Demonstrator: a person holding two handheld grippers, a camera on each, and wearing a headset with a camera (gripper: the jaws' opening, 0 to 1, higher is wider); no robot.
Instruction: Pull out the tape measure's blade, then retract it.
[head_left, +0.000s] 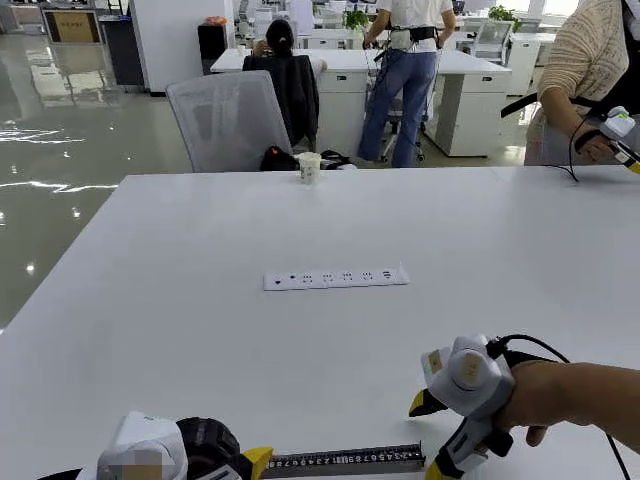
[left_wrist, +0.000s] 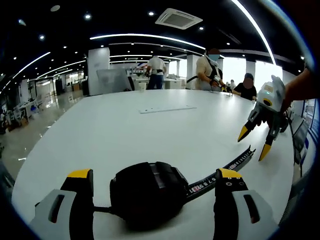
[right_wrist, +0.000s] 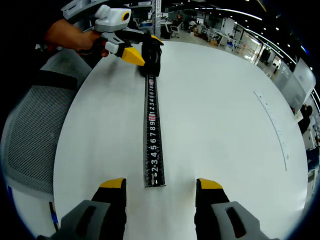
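Note:
The black tape measure case (left_wrist: 149, 192) lies on the white table (head_left: 200, 300) between the jaws of my left gripper (left_wrist: 155, 174), which is open with a small gap on each side. Its blade (right_wrist: 152, 135) runs flat across the table to a free end (right_wrist: 155, 182). That end lies between the spread yellow tips of my right gripper (right_wrist: 160, 184), which is open and not touching it. In the head view the case (head_left: 205, 445) and left gripper (head_left: 240, 460) are at the bottom edge, the blade (head_left: 345, 460) reaching toward the right gripper (head_left: 428, 437).
A white power strip (head_left: 336, 278) lies mid-table and a paper cup (head_left: 309, 167) stands at the far edge. A grey chair (head_left: 230, 120) stands behind it. A person (head_left: 590, 90) stands at the far right corner. A mesh chair (right_wrist: 30, 130) is near the table's front edge.

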